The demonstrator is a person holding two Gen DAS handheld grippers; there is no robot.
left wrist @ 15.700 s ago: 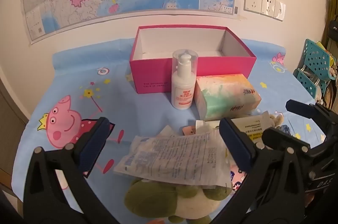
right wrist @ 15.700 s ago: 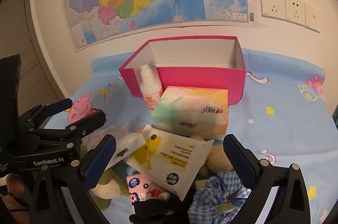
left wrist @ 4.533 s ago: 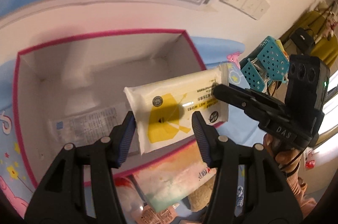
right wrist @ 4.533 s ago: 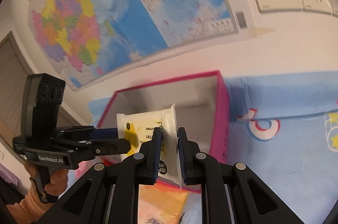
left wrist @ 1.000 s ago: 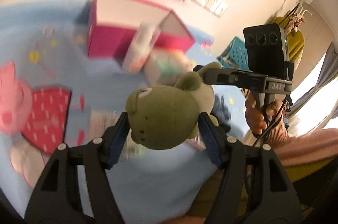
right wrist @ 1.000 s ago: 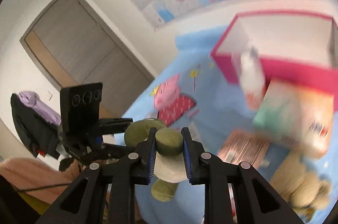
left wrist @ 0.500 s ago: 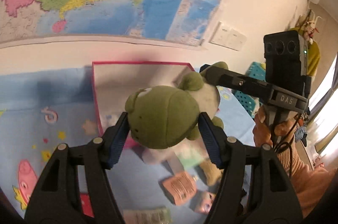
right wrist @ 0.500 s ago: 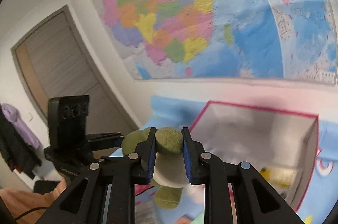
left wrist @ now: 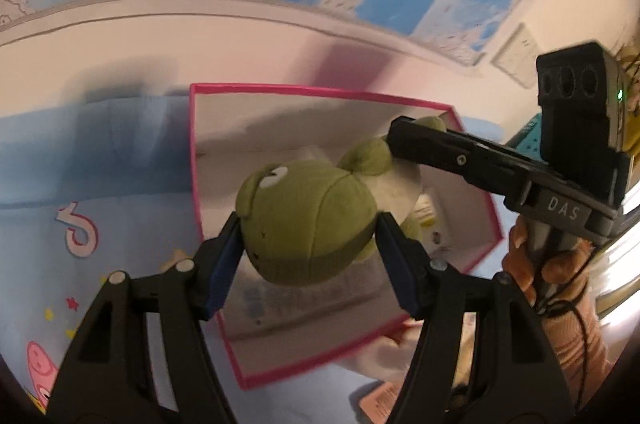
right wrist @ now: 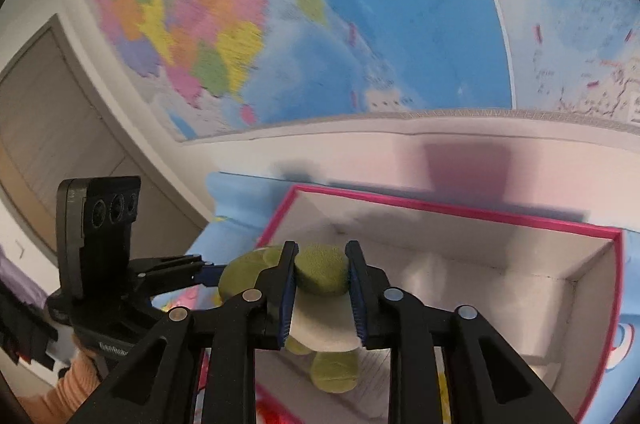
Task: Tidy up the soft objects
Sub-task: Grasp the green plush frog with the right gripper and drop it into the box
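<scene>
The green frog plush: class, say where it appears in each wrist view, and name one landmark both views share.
Left wrist view: the green frog plush fills the centre, its head between the left tongs, above the pink box.
Right wrist view: the plush sits low at centre, a limb between the right tongs.
Shared landmark: the pink box under the wall map.
</scene>
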